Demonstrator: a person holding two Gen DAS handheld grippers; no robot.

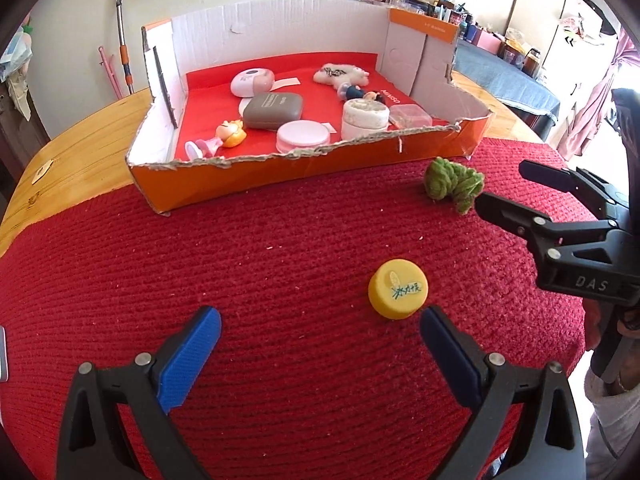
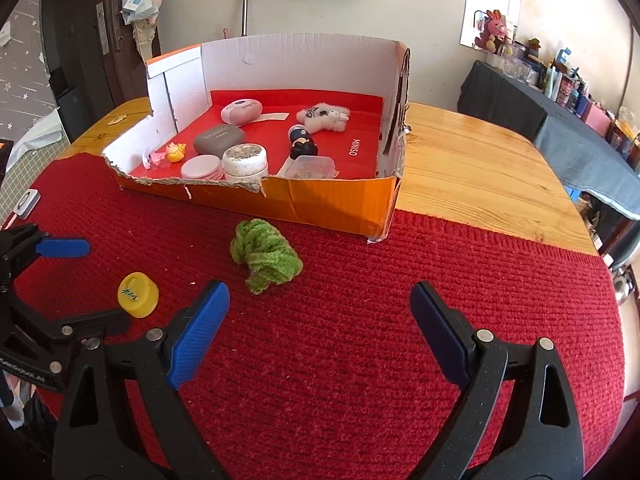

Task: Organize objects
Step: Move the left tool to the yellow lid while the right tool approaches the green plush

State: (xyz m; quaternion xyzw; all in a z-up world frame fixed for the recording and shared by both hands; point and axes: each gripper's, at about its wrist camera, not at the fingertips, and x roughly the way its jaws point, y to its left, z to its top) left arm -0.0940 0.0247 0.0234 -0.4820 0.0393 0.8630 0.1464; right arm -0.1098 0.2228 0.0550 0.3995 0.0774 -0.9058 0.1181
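We see a round yellow cap (image 1: 398,294) and a fuzzy green yarn lump (image 2: 265,255) on the bumpy red knit cloth (image 1: 280,280), both in front of the torn orange cardboard box (image 1: 304,176). Our left gripper (image 1: 320,334) and right gripper (image 2: 320,308) tilt down, spread wide, holding nothing.

White wall (image 2: 420,8), wooden table (image 2: 480,160), daylight

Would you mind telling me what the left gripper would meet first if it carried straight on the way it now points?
Most likely the red knitted mat: the open left gripper angles down at bare mat. The yellow bottle cap sits just off that line, ahead of its right finger, so it might be clipped; depth is hard to judge.
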